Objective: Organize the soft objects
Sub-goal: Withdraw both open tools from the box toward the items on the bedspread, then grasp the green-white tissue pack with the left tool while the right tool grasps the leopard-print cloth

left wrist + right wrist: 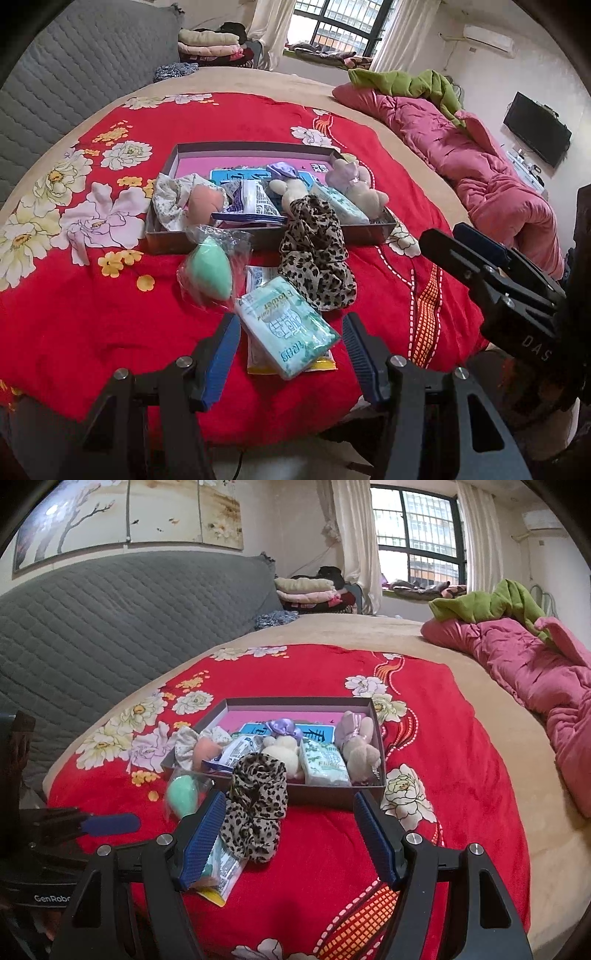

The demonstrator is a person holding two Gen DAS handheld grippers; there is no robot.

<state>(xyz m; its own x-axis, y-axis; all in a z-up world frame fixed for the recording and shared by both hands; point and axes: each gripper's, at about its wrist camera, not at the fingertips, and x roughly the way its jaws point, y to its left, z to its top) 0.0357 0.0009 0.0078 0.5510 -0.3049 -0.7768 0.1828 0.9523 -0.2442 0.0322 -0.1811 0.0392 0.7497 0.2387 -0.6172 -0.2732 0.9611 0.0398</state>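
A shallow brown box [258,149] [325,799] sits on the red floral bedspread, holding several soft items: a floral scrunchie [168,201], a peach sponge [205,203], plush toys [364,194] and a tissue pack [323,766]. A leopard scrunchie [314,254] [255,805] hangs over the box's front wall. A green sponge in a clear bag [212,273] [181,797] and a tissue pack [286,326] lie in front. My left gripper [290,354] is open around the tissue pack. My right gripper [290,830] is open, just in front of the leopard scrunchie.
A pink quilt [480,162] with a green garment [491,603] lies along the bed's right side. A grey padded headboard [92,627] is at the left. Folded clothes [210,46] are stacked at the back. The red bedspread [74,314] reaches the bed's near edge.
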